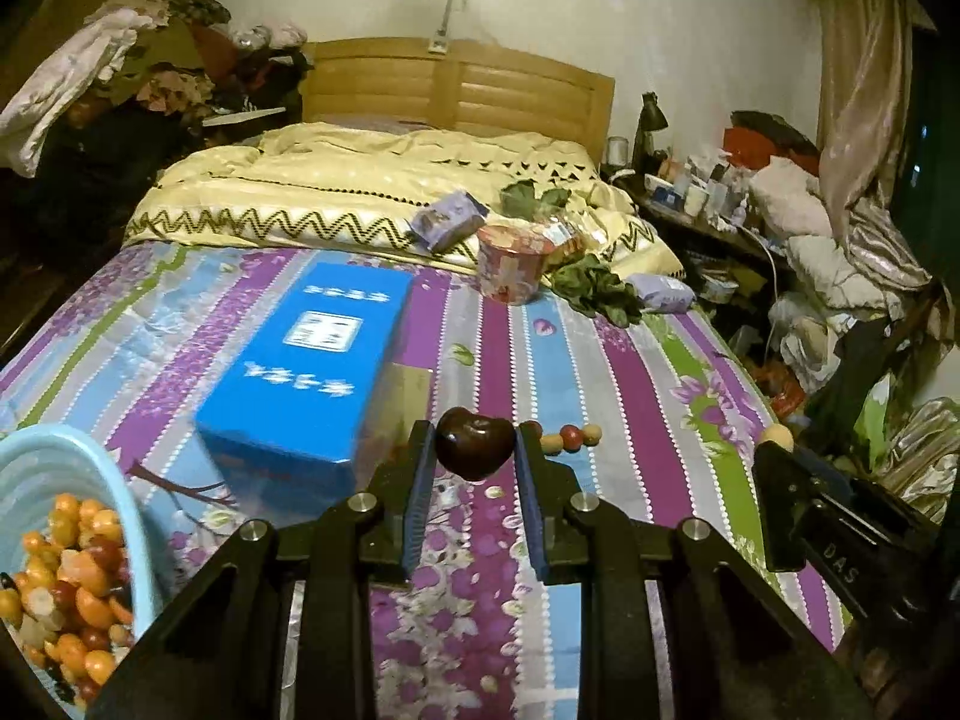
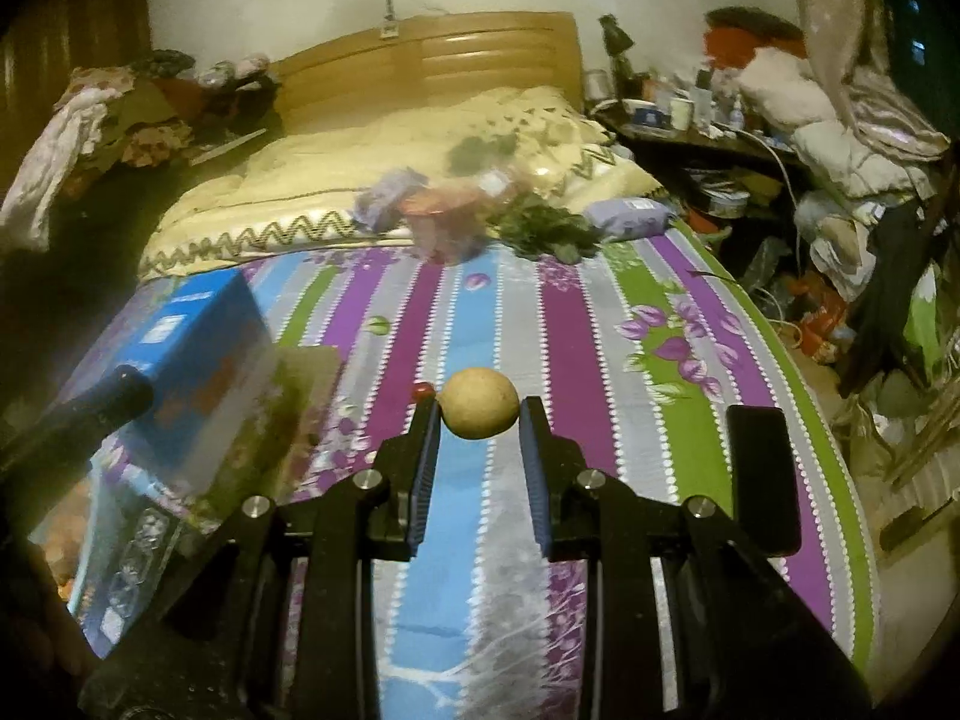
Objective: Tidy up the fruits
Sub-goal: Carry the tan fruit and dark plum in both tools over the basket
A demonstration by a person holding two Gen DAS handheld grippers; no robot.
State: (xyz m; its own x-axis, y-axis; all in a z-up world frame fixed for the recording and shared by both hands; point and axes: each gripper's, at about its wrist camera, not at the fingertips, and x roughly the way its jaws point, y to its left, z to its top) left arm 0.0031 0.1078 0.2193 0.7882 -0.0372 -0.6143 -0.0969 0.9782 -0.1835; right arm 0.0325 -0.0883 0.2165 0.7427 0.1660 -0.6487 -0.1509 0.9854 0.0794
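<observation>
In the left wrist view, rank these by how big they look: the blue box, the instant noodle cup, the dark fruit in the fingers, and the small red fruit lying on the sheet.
1. blue box
2. instant noodle cup
3. dark red fruit, though it is nearest the camera, so its true size against the cup is unsure
4. small red fruit

Setting: home bedroom, lived-in. A bed (image 1: 540, 360) with striped floral sheet is filling most of the view; wooden headboard (image 1: 456, 84) is standing against a white wall. A cream quilt (image 1: 372, 186) is lying bunched near it. Clothes (image 1: 78, 78) are piling up left; cluttered nightstand (image 1: 690, 198) and curtain (image 1: 864, 90) are showing right.
</observation>
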